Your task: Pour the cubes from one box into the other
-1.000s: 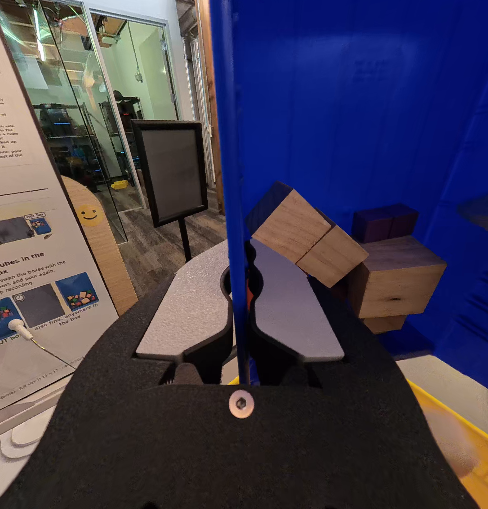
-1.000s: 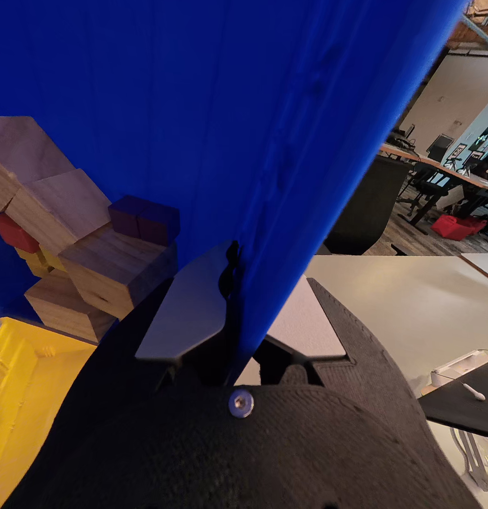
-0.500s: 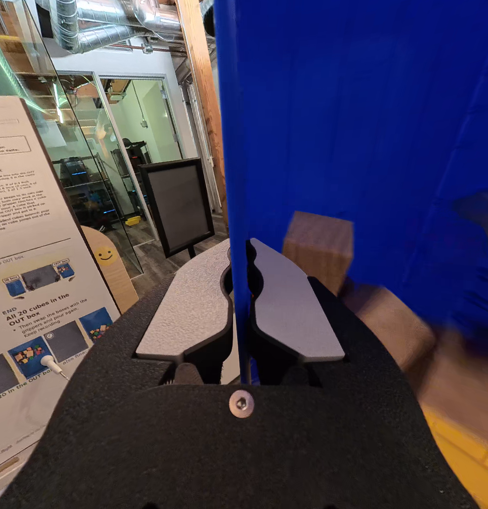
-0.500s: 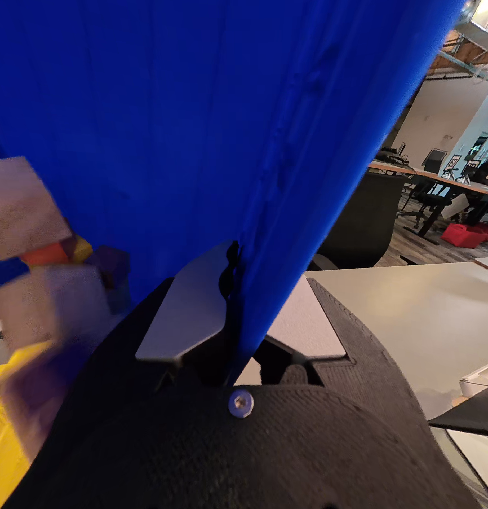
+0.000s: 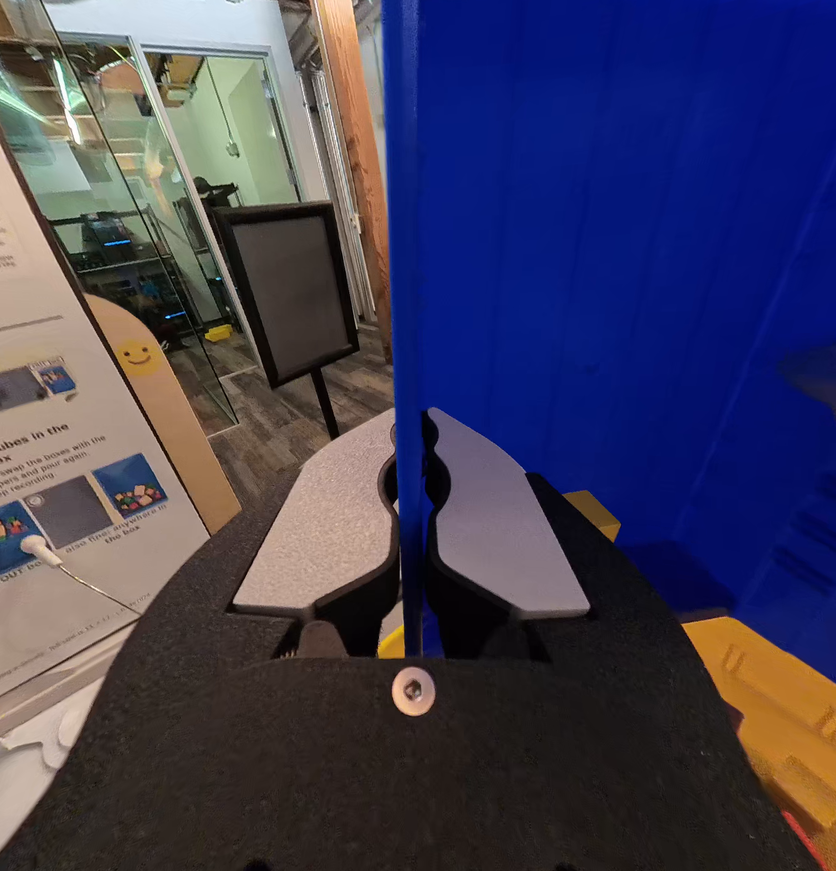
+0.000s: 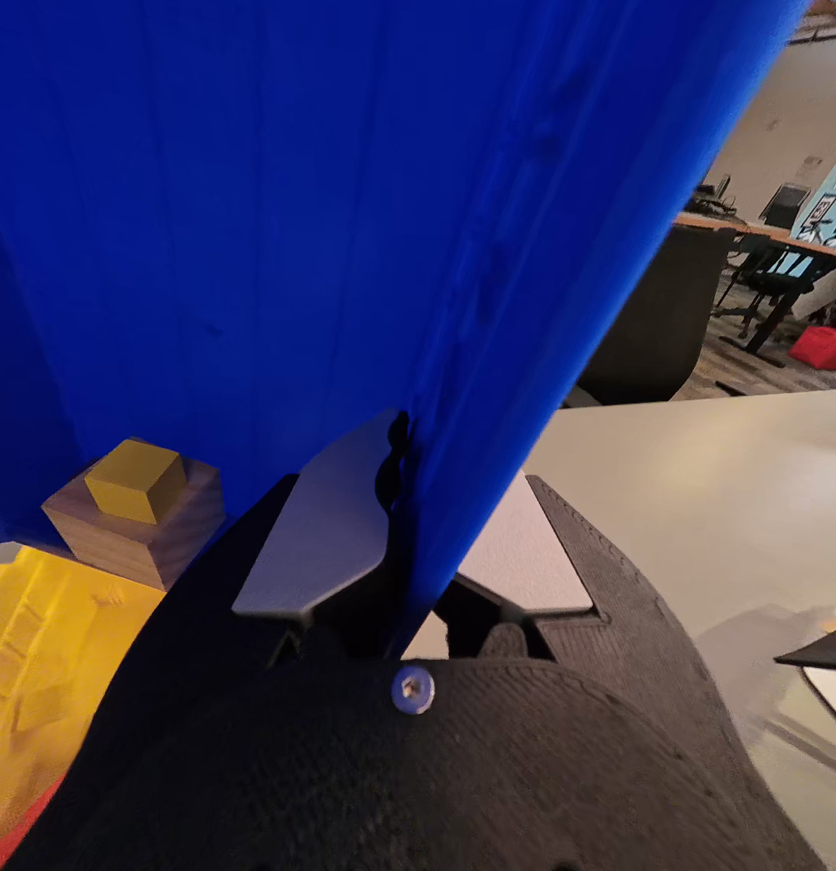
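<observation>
We pinch one blue box (image 5: 642, 235) with both grippers, left (image 5: 409, 471) and right (image 6: 402, 452); two cubes show, one yellow (image 6: 133, 480), one wooden (image 6: 138, 542), over one yellow box (image 6: 53, 636).

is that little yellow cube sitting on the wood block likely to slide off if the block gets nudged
Probably yes. The yellow cube sits loose on the wood block, and the block itself looks tilted at the yellow box's edge. The cube looks small and painted smooth, so likely light with little grip. With flat faces it would more likely slide or tumble than roll far.

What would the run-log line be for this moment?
phase: pouring | left gripper: shut on blue box wall | right gripper: shut on blue box wall | yellow cube atop wooden cube | yellow box below
</observation>
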